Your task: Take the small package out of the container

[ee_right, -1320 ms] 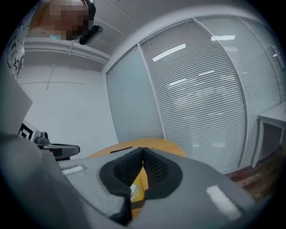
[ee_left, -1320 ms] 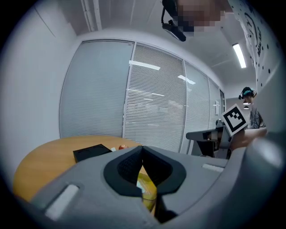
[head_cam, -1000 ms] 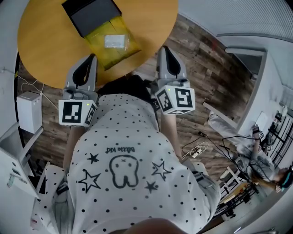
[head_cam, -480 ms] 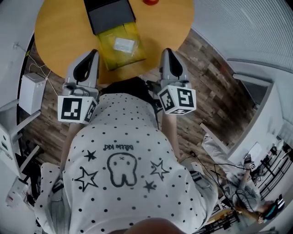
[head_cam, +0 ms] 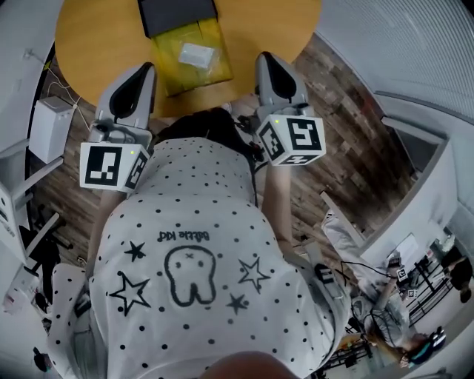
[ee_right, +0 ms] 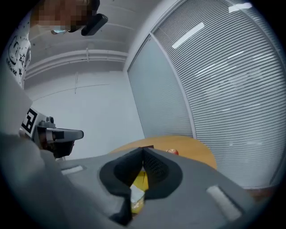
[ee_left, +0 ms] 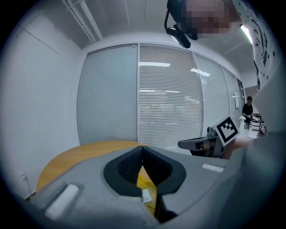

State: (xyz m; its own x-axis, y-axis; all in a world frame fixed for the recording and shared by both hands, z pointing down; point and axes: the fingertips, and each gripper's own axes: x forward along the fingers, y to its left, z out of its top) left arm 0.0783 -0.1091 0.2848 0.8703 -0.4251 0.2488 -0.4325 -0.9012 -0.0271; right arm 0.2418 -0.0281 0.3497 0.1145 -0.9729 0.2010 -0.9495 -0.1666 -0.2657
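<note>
— Head view: why are left gripper [head_cam: 145,69] and right gripper [head_cam: 264,59] hovering at the worktop [head_cam: 89,44] edge?
— Lining up, I'd guess. Both are sitting pressed together, empty; package [head_cam: 196,53] is lying at the yellow bag [head_cam: 181,78], between them, untouched.

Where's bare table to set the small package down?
Bare wood left of the yellow bag, out to the table rim, and a like strip on its right. Middle is taken: black box with the bag jutting toward the near edge. Left gripper and right gripper flank the bag there, both shut.
</note>
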